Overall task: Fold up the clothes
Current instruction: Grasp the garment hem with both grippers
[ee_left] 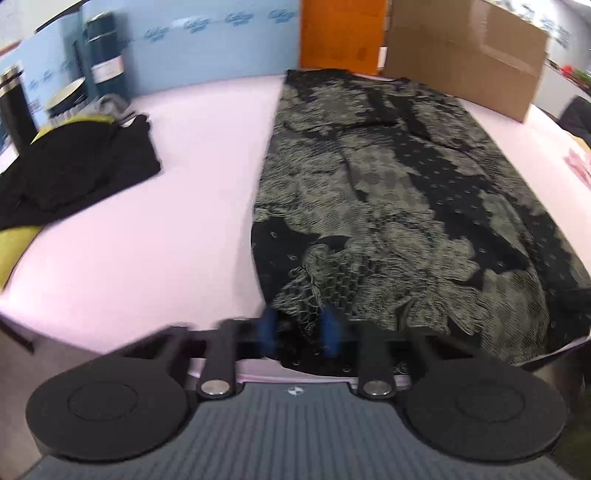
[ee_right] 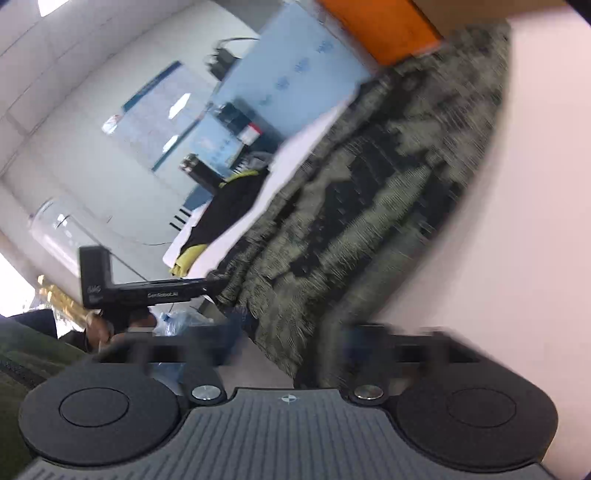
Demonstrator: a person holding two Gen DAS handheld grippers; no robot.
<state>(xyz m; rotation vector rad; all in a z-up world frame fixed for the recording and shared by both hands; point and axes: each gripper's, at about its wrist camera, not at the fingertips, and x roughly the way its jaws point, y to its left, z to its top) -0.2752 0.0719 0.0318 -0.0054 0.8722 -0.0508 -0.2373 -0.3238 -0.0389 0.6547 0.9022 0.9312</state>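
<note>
A black garment with a grey-green pattern (ee_left: 399, 192) lies in a long folded strip on the pale pink table (ee_left: 166, 221). My left gripper (ee_left: 300, 326) is at the garment's near hem, its blue fingertips (ee_left: 269, 325) partly open with cloth between them. In the right wrist view the same garment (ee_right: 369, 206) runs diagonally, blurred. My right gripper (ee_right: 291, 343) is open around the garment's near corner, its fingers blurred. The left gripper's black body (ee_right: 147, 291) shows at the left of that view.
A pile of black and yellow clothes (ee_left: 74, 166) lies at the table's left. Dark canisters (ee_left: 105, 48) stand at the back left. A cardboard box (ee_left: 465, 51) and an orange panel (ee_left: 340, 33) stand behind the garment.
</note>
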